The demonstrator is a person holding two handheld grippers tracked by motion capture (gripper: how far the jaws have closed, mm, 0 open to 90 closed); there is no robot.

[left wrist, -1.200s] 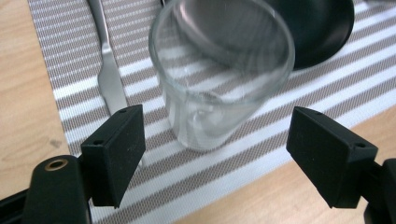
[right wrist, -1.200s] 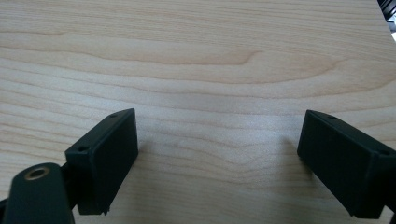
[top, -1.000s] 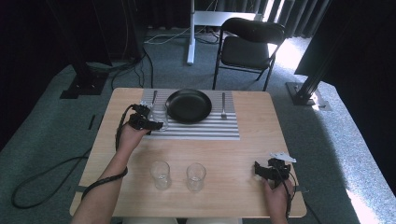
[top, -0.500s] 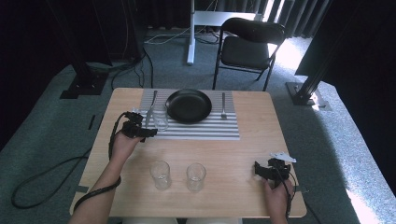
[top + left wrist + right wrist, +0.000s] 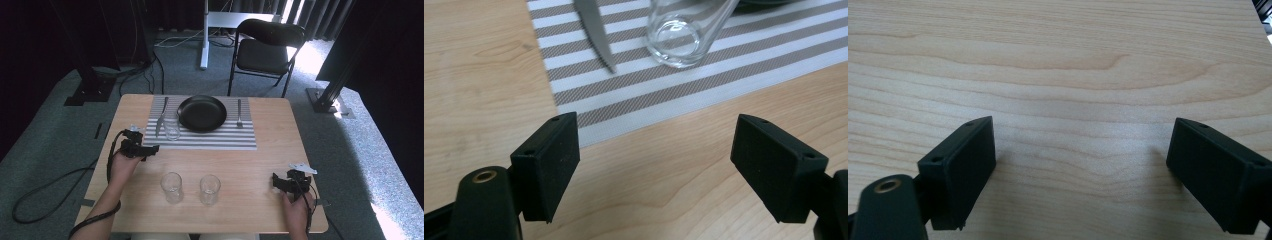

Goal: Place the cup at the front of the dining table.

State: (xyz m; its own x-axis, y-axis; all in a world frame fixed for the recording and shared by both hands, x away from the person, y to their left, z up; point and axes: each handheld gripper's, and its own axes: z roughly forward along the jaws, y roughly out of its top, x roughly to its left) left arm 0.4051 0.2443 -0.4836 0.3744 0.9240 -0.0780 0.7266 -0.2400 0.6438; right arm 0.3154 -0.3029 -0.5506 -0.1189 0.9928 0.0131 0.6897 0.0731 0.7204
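Three clear glasses stand on your wooden surface [image 5: 280, 150]. One glass [image 5: 171, 130] sits on the striped placemat [image 5: 215, 140], at the near left of the black plate [image 5: 202, 113] and just beside the knife [image 5: 160, 121]. The other two stand on bare wood nearer you than the placemat: a left glass [image 5: 171, 187] and a right glass [image 5: 209, 189], side by side and apart from each other. A fork [image 5: 239, 113] lies on the placemat to the right of the plate.

Your left gripper [image 5: 150, 148] hovers off the near left corner of the placemat, with its jaws spread wide and nothing between them. In the left gripper view the same left gripper [image 5: 654, 165] looks over bare wood toward the placemat's [image 5: 634, 95] edge, where the base of the glass [image 5: 684, 32] and the knife's [image 5: 596, 35] blade lie ahead, well clear of the jaws.

Your right gripper [image 5: 278, 182] rests far from the placemat, near the right front corner of the surface, to the right of the two near glasses. In the right gripper view your right gripper [image 5: 1080, 170] has its jaws released and wide apart over plain wood grain [image 5: 1058, 65], holding nothing.

Beyond the surface, past the plate, a black folding chair [image 5: 267, 50] stands on the grey carpet [image 5: 60, 135].
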